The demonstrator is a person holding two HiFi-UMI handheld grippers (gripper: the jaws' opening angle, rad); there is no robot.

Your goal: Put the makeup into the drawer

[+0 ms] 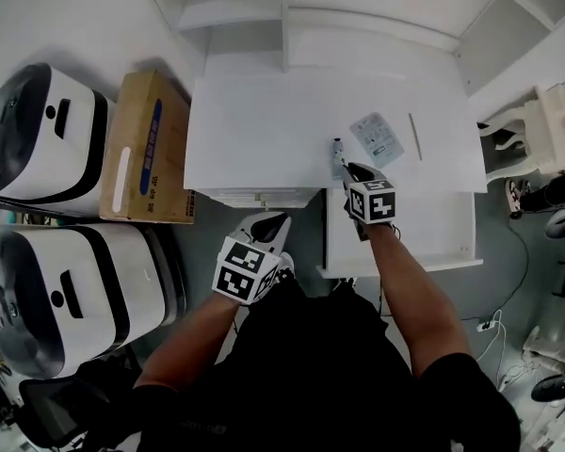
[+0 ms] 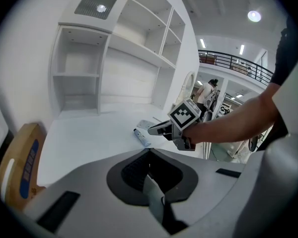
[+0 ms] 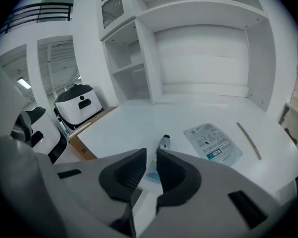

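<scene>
The right hand-held gripper (image 1: 347,171) was held out over the front edge of the white worktop (image 1: 264,130), pitched downward, with the right forearm (image 1: 410,290) stretched forward from the body. Its jaws were seen narrowly apart in the right gripper view, and no pad was seen pressing on anything. The makeup tube (image 1: 337,152) lay flat on the worktop just ahead of those jaws, its dark cap pointed away and its near end lined up with the gap. A printed sachet (image 1: 377,137) and a thin stick (image 1: 415,137) were lying further right on the worktop, apart from the tube.

The left hand-held gripper (image 1: 271,224) was kept lower and closer to the body, below the worktop's edge, tilted downward on a bent left forearm (image 1: 193,332). Its jaws were closed together with nothing between them.

Below the right arm, what appeared to be the open drawer (image 1: 424,238) was pulled out from under the worktop. A cardboard box (image 1: 146,149) stood at the left.
</scene>
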